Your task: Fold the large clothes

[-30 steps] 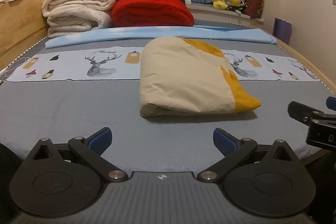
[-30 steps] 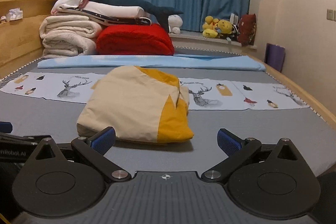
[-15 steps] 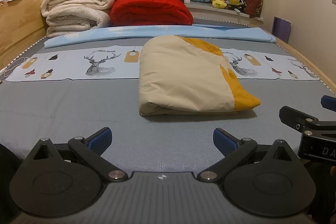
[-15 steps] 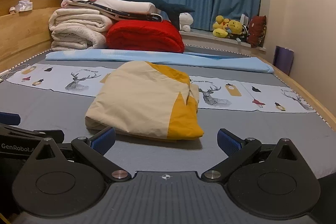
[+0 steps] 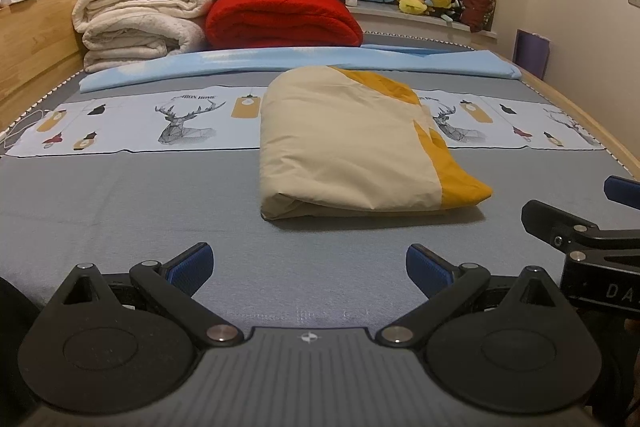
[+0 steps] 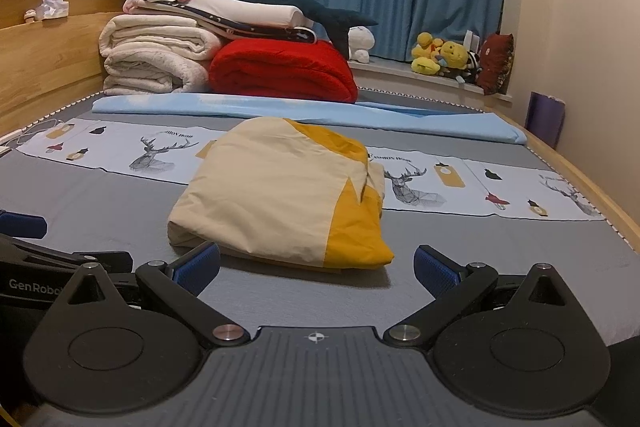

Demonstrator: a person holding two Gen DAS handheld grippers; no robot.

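Both tongs apart and empty — left tongs (image 5: pixel 307 263), right tongs (image 6: pixel 316 265), folded garment (image 5: pixel 352 147) ahead, right view alone reaching its edge.

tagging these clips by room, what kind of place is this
Most likely a bedroom. The folded cream and yellow garment lies on a wide grey bed with a wooden frame, folded blankets are stacked at its far end, and plush toys sit by the blue curtain.
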